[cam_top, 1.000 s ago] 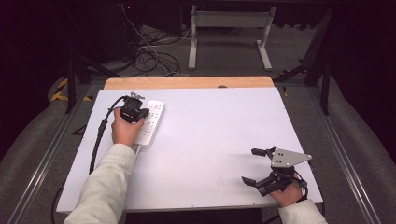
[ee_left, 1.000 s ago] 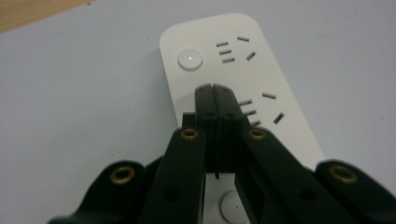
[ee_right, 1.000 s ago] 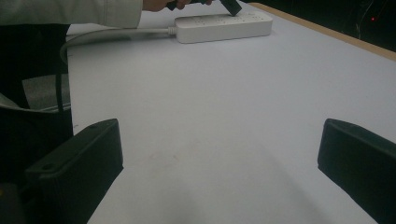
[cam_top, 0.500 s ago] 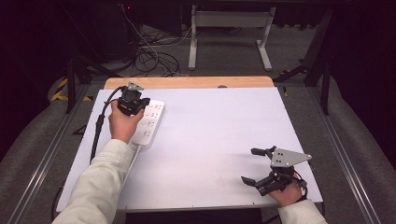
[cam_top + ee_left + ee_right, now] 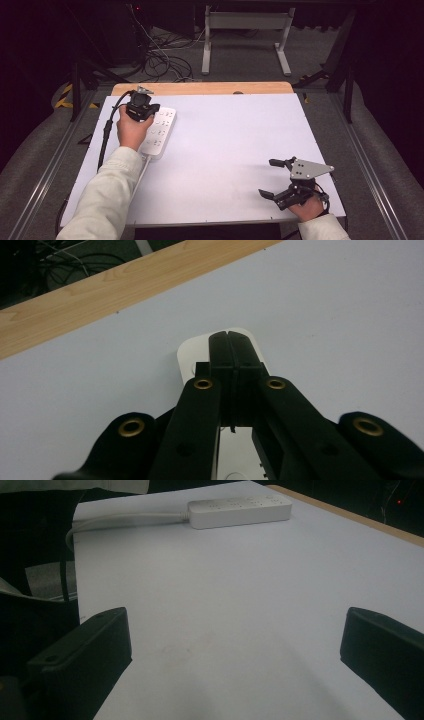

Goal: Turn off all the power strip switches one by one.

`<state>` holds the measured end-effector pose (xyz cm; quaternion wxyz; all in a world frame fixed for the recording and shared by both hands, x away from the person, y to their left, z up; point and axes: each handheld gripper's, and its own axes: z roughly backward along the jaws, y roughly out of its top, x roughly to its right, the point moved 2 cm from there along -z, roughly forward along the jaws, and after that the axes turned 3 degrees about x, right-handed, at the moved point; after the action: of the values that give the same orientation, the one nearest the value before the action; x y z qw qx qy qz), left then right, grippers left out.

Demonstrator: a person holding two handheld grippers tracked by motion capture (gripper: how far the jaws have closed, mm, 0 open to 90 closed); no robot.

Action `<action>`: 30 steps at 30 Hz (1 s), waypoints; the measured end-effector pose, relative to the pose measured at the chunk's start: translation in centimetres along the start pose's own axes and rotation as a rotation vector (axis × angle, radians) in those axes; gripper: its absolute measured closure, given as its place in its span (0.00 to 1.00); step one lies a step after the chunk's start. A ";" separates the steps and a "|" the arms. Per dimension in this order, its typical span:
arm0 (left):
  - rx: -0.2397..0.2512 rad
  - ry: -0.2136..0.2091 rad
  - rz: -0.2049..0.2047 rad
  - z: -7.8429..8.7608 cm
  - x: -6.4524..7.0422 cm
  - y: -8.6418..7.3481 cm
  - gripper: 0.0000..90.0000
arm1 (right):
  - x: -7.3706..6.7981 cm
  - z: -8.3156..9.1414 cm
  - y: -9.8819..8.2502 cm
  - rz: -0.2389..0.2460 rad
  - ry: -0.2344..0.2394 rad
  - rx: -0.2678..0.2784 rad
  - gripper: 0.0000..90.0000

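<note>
Your left gripper (image 5: pixel 141 106) hung with jaws pressed together over the far end of the power strip (image 5: pixel 159 134), near the table's (image 5: pixel 225 150) left edge. Your right gripper (image 5: pixel 280 180) gaped, well apart. The strip looked rigid, light, slick; grip across its narrow sides.

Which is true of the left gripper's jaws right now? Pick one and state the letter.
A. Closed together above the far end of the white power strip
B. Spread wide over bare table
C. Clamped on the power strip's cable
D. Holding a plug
A: in the left gripper view the left gripper has its jaws pressed together with nothing between them, over the rounded end of the white power strip.
</note>
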<state>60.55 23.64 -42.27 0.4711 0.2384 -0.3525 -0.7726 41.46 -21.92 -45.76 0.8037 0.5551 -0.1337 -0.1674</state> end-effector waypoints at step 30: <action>-0.053 0.015 0.029 -4.5 -1.0 -1.3 1.00 | 0.1 0.0 -0.2 -0.010 0.012 0.001 0.00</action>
<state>63.45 23.50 -46.10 0.4912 0.2264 -0.3319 -0.7729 41.51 -22.05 -45.91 0.8033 0.5574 -0.1260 -0.1681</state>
